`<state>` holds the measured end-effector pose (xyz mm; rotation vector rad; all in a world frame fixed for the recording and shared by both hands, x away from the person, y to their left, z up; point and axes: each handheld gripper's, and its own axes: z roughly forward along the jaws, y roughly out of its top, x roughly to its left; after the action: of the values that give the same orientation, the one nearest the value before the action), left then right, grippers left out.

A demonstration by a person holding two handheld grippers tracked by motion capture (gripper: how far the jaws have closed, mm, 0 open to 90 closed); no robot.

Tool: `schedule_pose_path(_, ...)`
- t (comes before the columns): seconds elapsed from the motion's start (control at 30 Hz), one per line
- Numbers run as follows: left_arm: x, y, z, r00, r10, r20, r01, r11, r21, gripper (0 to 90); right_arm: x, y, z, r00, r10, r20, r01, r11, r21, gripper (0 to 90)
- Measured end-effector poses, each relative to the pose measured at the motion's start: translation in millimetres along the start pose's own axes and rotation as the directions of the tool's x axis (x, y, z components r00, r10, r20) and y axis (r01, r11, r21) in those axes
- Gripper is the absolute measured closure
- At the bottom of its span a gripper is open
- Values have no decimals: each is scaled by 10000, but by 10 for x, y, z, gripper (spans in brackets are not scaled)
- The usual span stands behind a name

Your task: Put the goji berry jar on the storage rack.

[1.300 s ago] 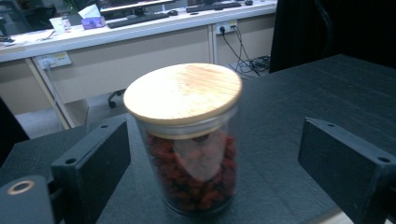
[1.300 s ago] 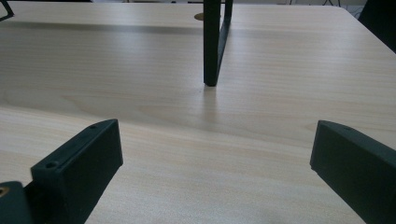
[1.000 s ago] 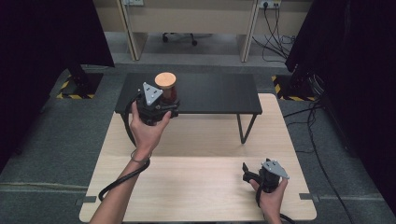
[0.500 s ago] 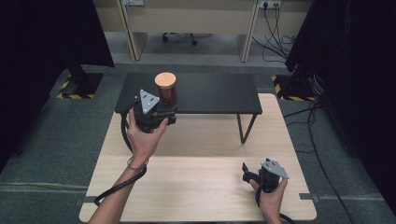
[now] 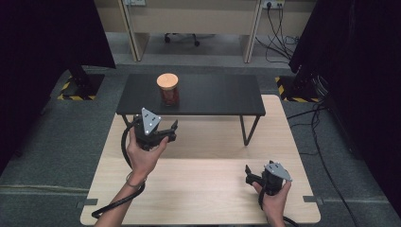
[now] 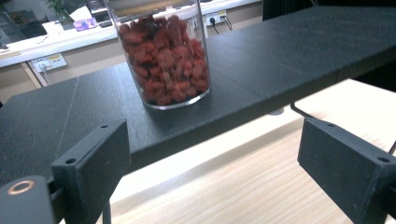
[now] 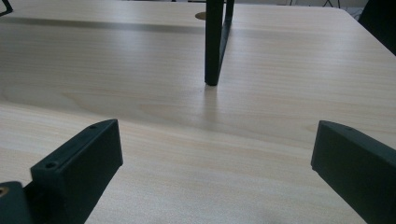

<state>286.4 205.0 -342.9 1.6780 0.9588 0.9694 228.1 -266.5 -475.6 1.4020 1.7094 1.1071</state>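
Observation:
A clear glass jar (image 5: 168, 88) of red dried fruit with a cork lid stands upright on the low black shelf (image 5: 213, 94). In the left gripper view the jar (image 6: 163, 56) is ahead on the shelf (image 6: 280, 56), apart from the jaws. My left gripper (image 5: 158, 128) hovers over the wooden table just in front of the shelf's edge, open and empty (image 6: 219, 172). My right gripper (image 5: 265, 174) rests low near the table's front right, open with nothing between its jaws (image 7: 215, 168).
The light wooden table (image 5: 213, 156) carries the black shelf on thin metal legs (image 7: 214, 42). Grey carpet, black stands and cables (image 5: 326, 142) surround the table. A cable trails from the left gripper along the forearm.
My left gripper has drawn back from the jar toward the person, off the shelf's edge. The jar and the right gripper have stayed where they were.

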Motion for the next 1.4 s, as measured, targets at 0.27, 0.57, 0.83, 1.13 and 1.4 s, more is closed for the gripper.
schedule_pose_path(0.27, -72, -183, -52, 9989, 460, -15, -460, 9989, 10, 86, 0, -1, -1, 10000, -20, -1, 20, 10000, -3, 19)
schedule_pose_path(0.57, -92, -488, -82, 9997, 188, 142, -190, 9996, 195, 86, 4, 0, 0, 10000, -35, 7, 35, 10000, 0, 18)
schedule_pose_path(0.83, -129, -806, -108, 9997, -192, 115, 189, 9995, 254, 86, 14, -1, 0, 10000, -60, 44, 60, 10000, -5, 17)
schedule_pose_path(1.13, -151, -1144, -101, 9969, -791, -41, 792, 9944, 694, 91, 14, 4, 2, 10000, -48, 43, 48, 10000, 19, 17)
schedule_pose_path(1.4, -152, -1312, -108, 9941, -1081, -127, 1088, 9901, 888, 91, 17, 5, 2, 10000, -50, 57, 50, 10000, 27, 16)
